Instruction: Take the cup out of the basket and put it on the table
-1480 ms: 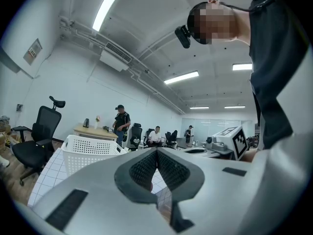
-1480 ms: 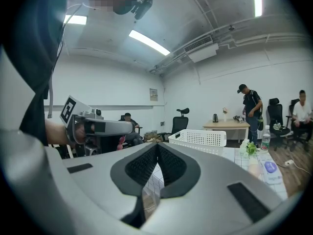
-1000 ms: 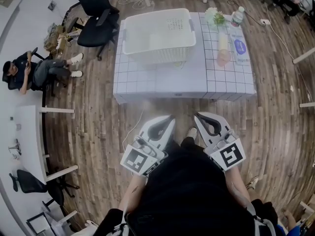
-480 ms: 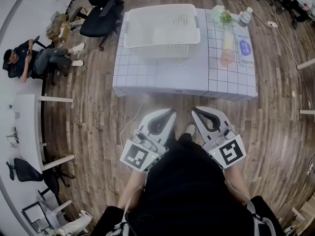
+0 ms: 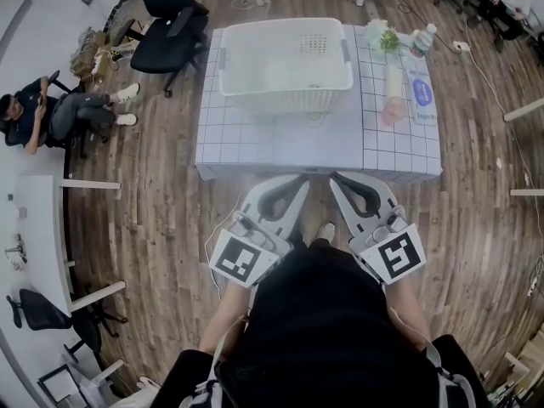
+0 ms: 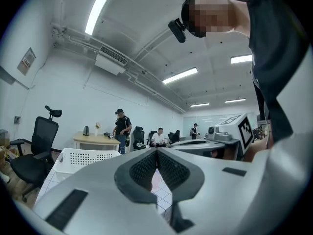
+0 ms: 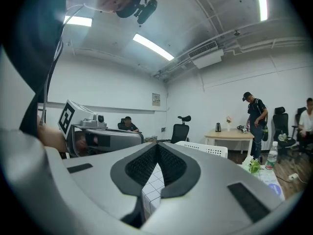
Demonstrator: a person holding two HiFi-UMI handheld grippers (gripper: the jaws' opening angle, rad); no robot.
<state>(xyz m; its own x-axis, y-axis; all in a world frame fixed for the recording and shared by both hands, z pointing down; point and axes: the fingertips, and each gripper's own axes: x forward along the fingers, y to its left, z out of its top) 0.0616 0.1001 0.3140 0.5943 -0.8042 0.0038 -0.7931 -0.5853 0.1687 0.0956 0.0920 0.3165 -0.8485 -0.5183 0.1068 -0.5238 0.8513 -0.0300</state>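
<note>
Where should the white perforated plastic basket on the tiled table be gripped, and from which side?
The white perforated plastic basket is too wide to span. Pinch its thin top rim at both short ends, one grip from the left and one from the right, where handle slots seem to sit.

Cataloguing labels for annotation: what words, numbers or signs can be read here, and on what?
None reads clearly.
Blue print on the sheet, on the table: blurred.
Label on the bottle: too small.
The wall poster: too small.
The cubes on left hand-held gripper, right hand-held gripper: patterns, no words.
</note>
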